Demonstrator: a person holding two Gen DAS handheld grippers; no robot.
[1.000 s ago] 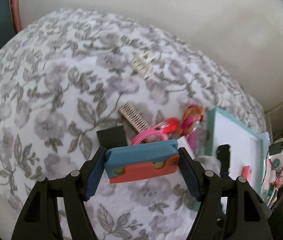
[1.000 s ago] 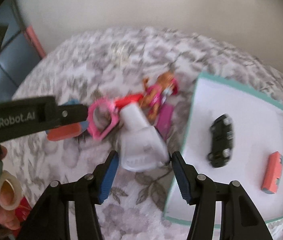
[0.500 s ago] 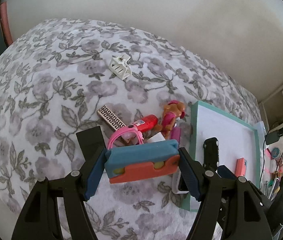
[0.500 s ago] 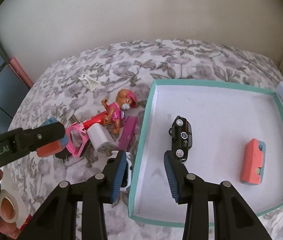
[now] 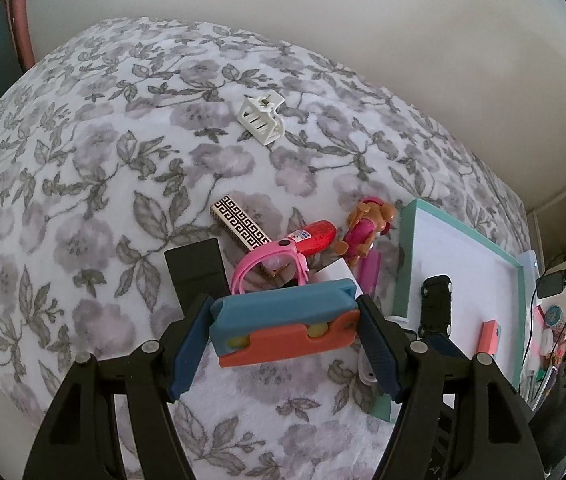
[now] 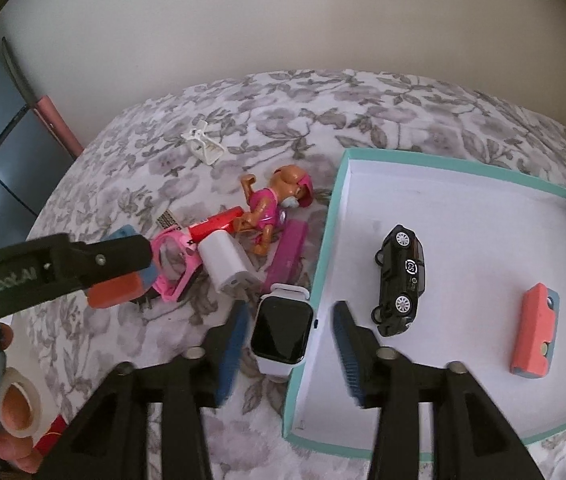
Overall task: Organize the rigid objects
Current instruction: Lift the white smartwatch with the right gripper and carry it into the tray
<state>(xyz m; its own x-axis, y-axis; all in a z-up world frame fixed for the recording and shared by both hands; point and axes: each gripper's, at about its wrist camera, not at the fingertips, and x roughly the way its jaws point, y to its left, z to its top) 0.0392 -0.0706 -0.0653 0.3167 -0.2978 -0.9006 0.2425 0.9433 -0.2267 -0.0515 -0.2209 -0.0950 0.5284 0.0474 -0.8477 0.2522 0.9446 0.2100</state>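
Note:
My left gripper is shut on a blue-and-orange block, held above the floral bedspread; it also shows in the right wrist view. My right gripper is open and empty, its jaws straddling a white smartwatch and the teal rim of a white tray. The tray holds a black toy car and a second orange-blue block. Left of the tray lie a white charger, pink toy glasses, a red tube, a pup figure and a magenta bar.
A white hair claw lies far back on the bed. A gold-black patterned comb and a black rectangular piece lie left of the pile. A desk with cables stands beyond the tray. The wall is behind the bed.
My right gripper let go of the white charger, which now lies on the bed, drew back and opened over the smartwatch. My left gripper kept its block and rose slightly.

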